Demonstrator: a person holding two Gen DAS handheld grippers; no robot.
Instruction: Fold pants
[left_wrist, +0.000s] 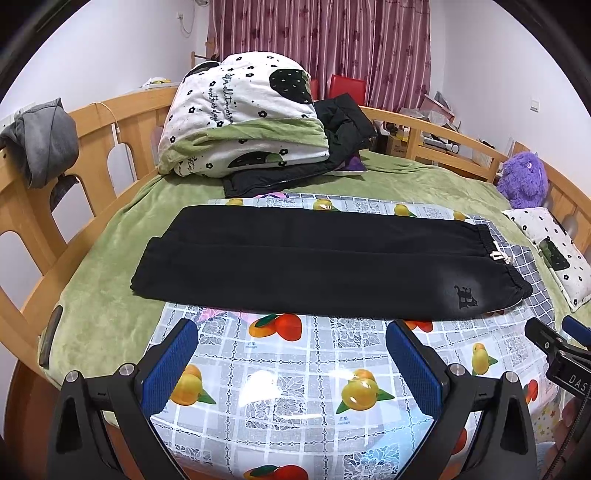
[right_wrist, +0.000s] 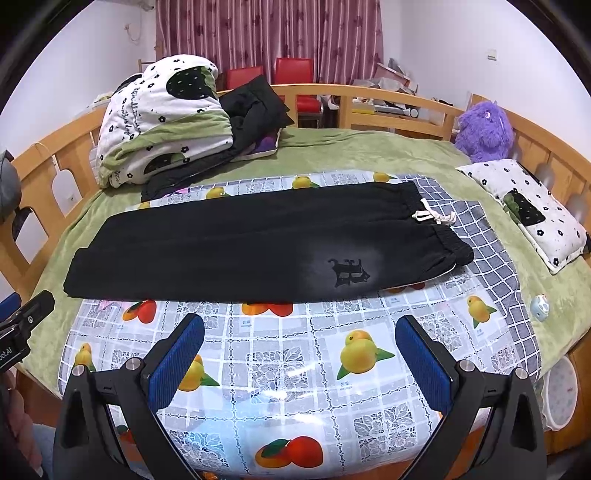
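Note:
Black pants (left_wrist: 314, 262) lie flat on a fruit-print plastic sheet (left_wrist: 288, 384), folded lengthwise with one leg over the other. The waistband with a white drawstring (left_wrist: 500, 256) is at the right and the leg cuffs are at the left. They also show in the right wrist view (right_wrist: 251, 243), with a dark logo (right_wrist: 349, 273) near the waist. My left gripper (left_wrist: 291, 332) is open and empty, just short of the pants' near edge. My right gripper (right_wrist: 299, 328) is open and empty, also just short of the near edge.
A folded white and green quilt (left_wrist: 243, 118) and a black jacket (left_wrist: 332, 140) sit at the back of the bed. A purple plush toy (right_wrist: 484, 125) and a small pillow (right_wrist: 528, 210) lie at the right. Wooden rails (left_wrist: 96, 147) ring the bed.

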